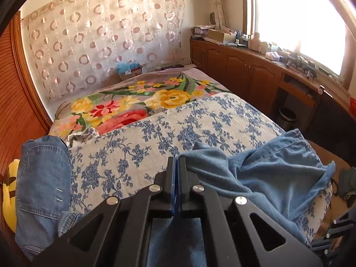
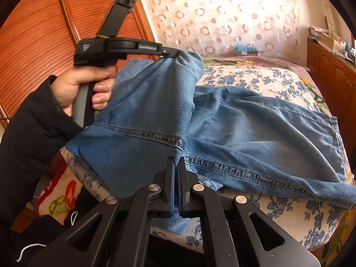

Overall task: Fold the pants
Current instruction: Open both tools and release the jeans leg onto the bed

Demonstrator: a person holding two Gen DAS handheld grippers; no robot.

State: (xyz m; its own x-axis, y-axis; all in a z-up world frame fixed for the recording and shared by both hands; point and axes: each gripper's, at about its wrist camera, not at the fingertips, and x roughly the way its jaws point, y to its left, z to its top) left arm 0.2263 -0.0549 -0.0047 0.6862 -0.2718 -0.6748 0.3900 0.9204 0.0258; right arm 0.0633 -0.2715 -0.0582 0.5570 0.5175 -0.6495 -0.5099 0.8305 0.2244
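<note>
My left gripper [image 1: 176,162] is clamped shut on a pinch of the jeans [image 2: 255,129]; denim shows between the pads and bunches away to the right of them. From the right wrist view I can see that gripper in my left hand [image 2: 86,89], its tip holding a gathered bit of cloth lifted off the bed [image 2: 255,77], so a tent of denim hangs under it. My right gripper [image 2: 178,164] is also closed on cloth, right at a stitched seam near the bed's front edge.

Beyond both pinches the jeans lie spread across the blue-flowered cover [image 1: 155,138], wrinkled rather than flat, with a hemmed edge trailing off to the right. In the left wrist view another stretch of denim with a pocket [image 1: 42,178] drapes at the far left.

I judge the fold as barely begun: both grips are taken and one part is raised, but nothing lies doubled over neatly. Carrying the held part across, laying it down and smoothing are all left.
</note>
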